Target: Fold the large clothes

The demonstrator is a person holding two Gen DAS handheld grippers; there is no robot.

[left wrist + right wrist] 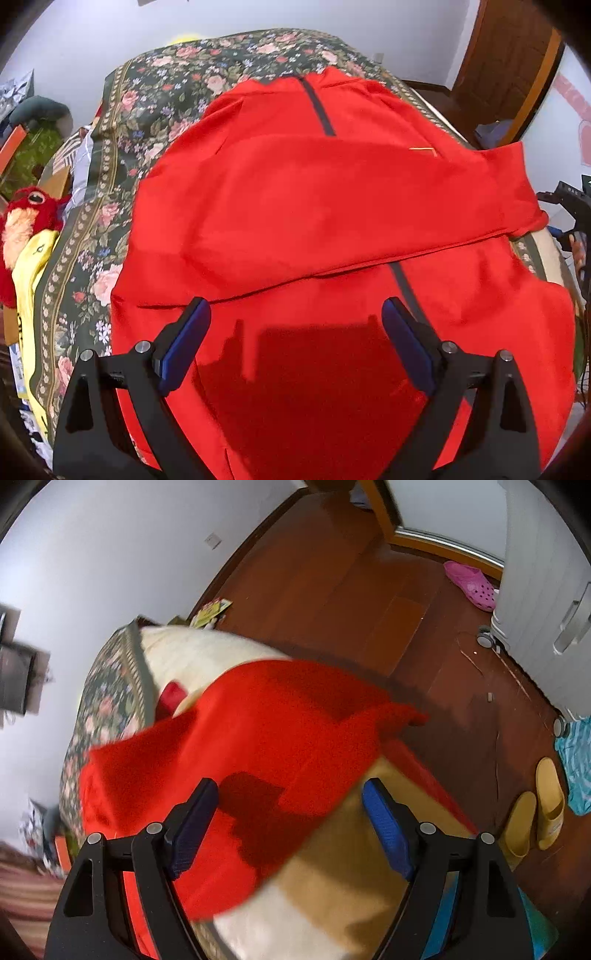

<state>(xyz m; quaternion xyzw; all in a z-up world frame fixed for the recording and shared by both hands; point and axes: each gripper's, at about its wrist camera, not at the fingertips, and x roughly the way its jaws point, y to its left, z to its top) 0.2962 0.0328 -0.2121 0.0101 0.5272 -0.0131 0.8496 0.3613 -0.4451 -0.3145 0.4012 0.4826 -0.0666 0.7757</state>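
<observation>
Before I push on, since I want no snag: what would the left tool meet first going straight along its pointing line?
The left tool, fingers apart and empty, points down at the red jacket; it would likely land on that fabric first, near the folded-over edge.

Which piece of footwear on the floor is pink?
The single clog-style shoe near the doorway, perforated with holes. The pair of slippers by the blue cloth is yellow.
</observation>
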